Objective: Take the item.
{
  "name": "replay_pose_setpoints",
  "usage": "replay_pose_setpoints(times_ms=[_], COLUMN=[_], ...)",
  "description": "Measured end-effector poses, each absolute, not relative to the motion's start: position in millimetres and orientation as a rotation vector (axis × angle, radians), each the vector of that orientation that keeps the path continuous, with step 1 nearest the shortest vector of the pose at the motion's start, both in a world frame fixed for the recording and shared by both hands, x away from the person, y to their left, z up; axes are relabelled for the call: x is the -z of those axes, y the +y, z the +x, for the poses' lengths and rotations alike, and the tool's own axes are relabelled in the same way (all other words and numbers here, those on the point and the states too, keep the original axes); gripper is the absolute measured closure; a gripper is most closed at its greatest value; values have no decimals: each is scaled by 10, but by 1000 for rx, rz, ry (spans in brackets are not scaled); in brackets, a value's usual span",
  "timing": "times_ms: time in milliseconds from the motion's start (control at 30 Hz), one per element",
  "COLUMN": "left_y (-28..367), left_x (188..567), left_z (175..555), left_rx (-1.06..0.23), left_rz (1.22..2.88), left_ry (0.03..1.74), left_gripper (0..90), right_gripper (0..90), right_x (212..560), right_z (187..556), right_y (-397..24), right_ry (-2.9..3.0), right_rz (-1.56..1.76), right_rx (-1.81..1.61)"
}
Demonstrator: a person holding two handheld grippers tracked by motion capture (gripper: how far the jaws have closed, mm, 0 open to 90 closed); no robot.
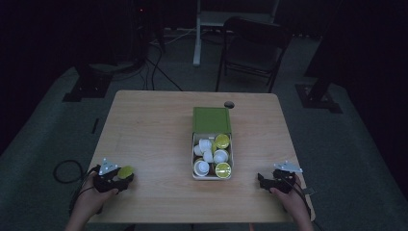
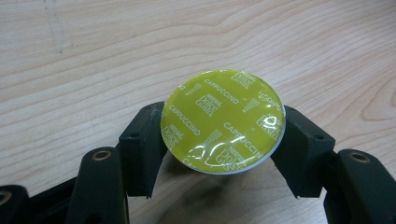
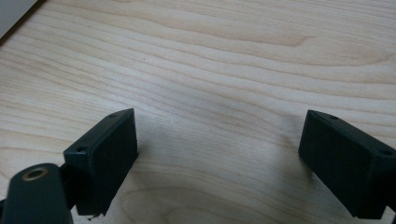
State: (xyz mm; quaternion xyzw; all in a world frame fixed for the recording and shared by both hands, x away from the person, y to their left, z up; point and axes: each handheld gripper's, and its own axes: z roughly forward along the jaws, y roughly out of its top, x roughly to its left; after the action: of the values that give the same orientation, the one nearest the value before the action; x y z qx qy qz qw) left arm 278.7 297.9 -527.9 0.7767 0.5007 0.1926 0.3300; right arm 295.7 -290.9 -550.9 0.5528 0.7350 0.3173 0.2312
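The capsule (image 2: 223, 120) sits clenched in my left tongs (image 2: 224, 140) just above the counter (image 2: 93, 56), well left of the box (image 1: 211, 120). Gripped only at its rim, it could pop out if squeezed. My right tongs (image 3: 219, 154) gape, holding nothing.

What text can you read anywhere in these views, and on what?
"CAPPUCCINO": repeated across the yellow-green foil lid of the capsule clamped in the left gripper.
"DOLCE GUSTO": small logo repeated on the same lid, partly blurred.
Capsules in the box: too small to read.
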Motion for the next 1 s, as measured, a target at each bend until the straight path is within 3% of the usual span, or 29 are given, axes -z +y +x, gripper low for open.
replay_pose_setpoints(times_ms=[333, 667, 1000], left_y=[3025, 3023, 2979], left_x=[5278, 5202, 5065], left_z=[2790, 2801, 2792], left_rx=[-479, -506, -502], left_rz=[2030, 2020, 2020], left_ry=[1334, 1327, 1273], left_gripper=[388, 280, 259], right_gripper=[112, 113, 113], right_x=[5509, 5509, 5509], right_z=[2957, 2957, 2957], right_y=[-2909, -2909, -2909], right_ry=[2021, 2021, 2021], right_rz=[1520, 1520, 1520], right_rx=[-872, -873, -872])
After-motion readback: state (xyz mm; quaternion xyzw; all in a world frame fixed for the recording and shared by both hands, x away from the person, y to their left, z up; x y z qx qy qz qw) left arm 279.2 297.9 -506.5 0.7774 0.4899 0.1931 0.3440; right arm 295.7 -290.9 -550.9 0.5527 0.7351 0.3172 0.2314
